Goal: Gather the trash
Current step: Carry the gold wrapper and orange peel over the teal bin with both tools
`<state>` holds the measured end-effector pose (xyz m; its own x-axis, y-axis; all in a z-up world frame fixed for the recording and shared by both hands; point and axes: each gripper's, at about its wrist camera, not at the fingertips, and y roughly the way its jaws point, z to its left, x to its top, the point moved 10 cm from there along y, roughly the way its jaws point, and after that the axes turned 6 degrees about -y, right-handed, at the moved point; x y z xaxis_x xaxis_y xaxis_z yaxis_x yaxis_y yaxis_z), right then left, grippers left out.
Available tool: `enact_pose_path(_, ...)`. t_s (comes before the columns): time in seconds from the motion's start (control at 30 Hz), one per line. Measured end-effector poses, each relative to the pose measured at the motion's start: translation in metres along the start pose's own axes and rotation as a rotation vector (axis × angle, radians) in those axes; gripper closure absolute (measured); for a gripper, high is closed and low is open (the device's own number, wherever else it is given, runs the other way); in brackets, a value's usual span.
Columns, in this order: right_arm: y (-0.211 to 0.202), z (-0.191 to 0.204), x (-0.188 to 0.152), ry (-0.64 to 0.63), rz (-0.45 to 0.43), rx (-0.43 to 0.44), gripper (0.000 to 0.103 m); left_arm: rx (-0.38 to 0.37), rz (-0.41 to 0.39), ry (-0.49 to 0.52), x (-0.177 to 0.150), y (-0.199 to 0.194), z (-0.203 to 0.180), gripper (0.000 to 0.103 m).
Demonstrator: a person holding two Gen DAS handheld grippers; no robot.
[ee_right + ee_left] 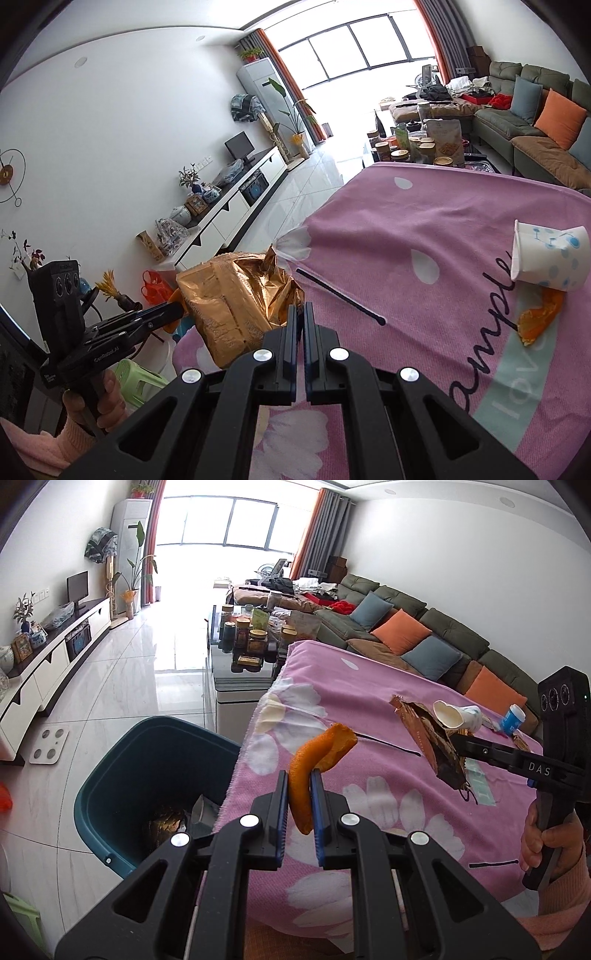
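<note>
Pinching a curled orange peel (pixel 309 775) between its blue pads, your left claw (pixel 299 801) hangs over the edge of the pink-covered worktop (pixel 388 709), just beside the teal bin (pixel 122 775) on the floor. Your right claw (pixel 300 325) is pressed together on a crumpled golden wrapper (pixel 236 299) – it is lifted above the cloth. A paper cup (pixel 546 258) lies on its side on the worktop, touching another peel (pixel 539 317).
</note>
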<state>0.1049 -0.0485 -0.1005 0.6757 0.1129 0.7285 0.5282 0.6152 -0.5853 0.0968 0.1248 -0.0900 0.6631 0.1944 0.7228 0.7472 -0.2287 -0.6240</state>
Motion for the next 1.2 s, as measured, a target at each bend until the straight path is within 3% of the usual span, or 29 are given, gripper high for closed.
enact_pose_path(0.7,0.06,0.056,0.009,-0.063,0.078,0.094,0.101,0.127,-0.024,-0.1,-0.002,-0.016,0.072,0.091)
enact_pose_path(1.2,0.096,0.087,0.018,-0.123,0.132,0.118,0.101,0.189,0.012,-0.162,-0.013,-0.004,0.114,0.091)
